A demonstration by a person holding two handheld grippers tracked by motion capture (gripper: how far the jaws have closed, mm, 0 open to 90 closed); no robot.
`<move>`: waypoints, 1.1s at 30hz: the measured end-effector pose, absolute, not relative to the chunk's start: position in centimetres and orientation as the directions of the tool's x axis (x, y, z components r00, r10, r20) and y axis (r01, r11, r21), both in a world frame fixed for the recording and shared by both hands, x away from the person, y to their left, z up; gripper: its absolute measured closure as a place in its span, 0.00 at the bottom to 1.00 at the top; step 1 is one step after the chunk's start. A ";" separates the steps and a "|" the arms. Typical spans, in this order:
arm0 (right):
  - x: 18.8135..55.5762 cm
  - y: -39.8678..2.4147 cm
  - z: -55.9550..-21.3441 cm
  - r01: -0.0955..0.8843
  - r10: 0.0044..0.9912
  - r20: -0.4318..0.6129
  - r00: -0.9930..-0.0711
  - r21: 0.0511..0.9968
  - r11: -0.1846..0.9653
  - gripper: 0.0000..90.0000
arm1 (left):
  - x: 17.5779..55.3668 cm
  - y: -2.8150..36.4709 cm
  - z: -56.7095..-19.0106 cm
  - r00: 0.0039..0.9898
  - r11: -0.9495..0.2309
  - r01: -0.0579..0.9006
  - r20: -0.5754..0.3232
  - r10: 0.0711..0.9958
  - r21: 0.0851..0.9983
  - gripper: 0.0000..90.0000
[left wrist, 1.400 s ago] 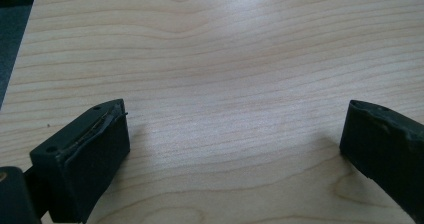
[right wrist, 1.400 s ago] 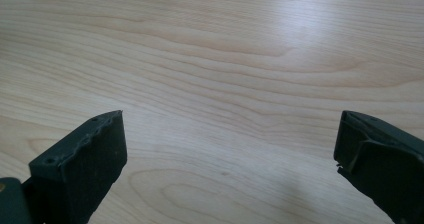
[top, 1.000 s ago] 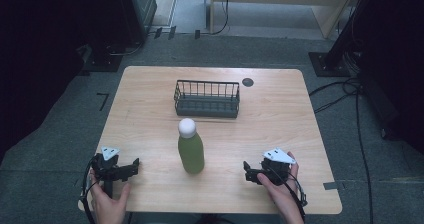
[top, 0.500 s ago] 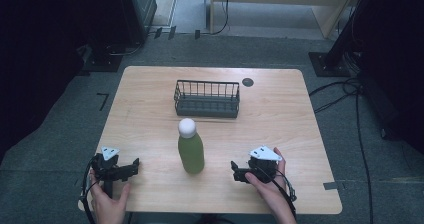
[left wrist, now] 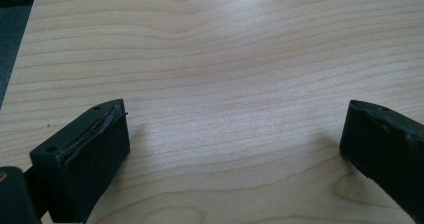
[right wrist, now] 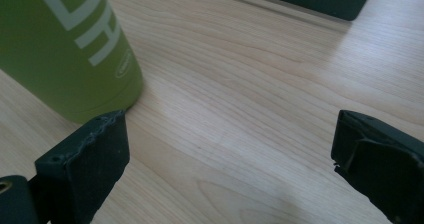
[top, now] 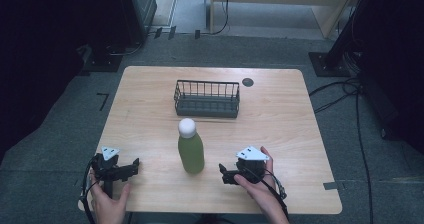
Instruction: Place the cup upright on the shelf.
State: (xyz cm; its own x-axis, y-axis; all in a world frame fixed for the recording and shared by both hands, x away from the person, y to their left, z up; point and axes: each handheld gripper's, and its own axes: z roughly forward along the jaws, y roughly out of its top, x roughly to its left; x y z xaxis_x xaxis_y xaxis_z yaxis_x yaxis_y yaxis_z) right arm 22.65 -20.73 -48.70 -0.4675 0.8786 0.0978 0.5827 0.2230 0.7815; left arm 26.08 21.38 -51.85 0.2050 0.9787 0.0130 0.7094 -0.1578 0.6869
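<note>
Fingers (right wrist: 100, 154) spread beside green bottle (top: 191, 151), basket (top: 206, 98) empty

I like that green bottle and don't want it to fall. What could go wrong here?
The right claw is open and close beside the green bottle, which stands upright and looks tall for its base. A sideways bump might tip it over. In the right gripper view the bottle sits off to one side of the jaws, not between them, so closing now would probably miss or only clip it.
</note>
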 end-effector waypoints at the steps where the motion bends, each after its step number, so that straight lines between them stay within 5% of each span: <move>1: 22.7 -20.6 -48.7 0.578 0.875 0.095 -0.474 0.783 0.229 0.02 | 26.1 21.4 -51.8 0.205 -0.158 0.709 0.013 0.979 0.687 0.00; 33: 22.8 -14.8 -47.4 0.504 0.751 0.133 -0.647 0.814 0.290 0.06 | 26.1 21.4 -51.8 0.205 -0.158 0.709 0.014 0.979 0.687 0.00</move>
State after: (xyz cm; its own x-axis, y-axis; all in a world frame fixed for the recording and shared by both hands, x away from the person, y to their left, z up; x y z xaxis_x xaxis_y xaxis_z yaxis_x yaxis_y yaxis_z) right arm 22.81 -14.75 -47.38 -0.6469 0.7509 0.1326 0.5035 0.2901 0.8138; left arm 26.08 21.39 -51.85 0.2052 0.9786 0.0136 0.7092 -0.1583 0.6870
